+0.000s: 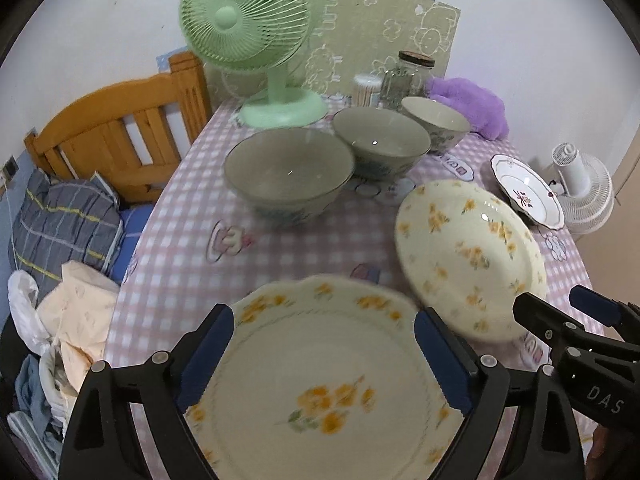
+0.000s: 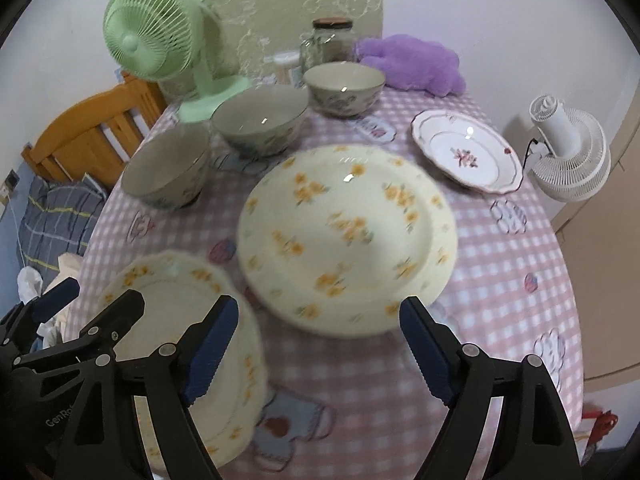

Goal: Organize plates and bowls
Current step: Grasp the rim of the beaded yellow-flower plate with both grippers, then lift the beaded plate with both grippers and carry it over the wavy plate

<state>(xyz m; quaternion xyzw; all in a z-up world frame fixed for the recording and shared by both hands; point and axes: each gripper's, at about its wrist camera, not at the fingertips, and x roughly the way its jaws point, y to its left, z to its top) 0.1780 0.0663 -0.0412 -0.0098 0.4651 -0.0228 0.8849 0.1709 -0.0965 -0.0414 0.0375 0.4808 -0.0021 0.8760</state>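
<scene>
On a checked desk (image 2: 500, 272), three bowls (image 2: 260, 124) and three plates (image 2: 348, 240) lie unstacked from 9 to 2 o'clock; both grippers' fingers (image 1: 208, 356) (image 2: 428, 344) hang open, empty, so sorting looks barely begun.

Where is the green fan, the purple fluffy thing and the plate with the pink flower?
green fan (image 1: 226, 16), left wrist view, on the hub of its grille.
purple plush toy (image 2: 412, 62), right wrist view, on its fuzzy middle.
pink-flower plate (image 2: 464, 156), right wrist view, on the painted flower at its centre.
</scene>
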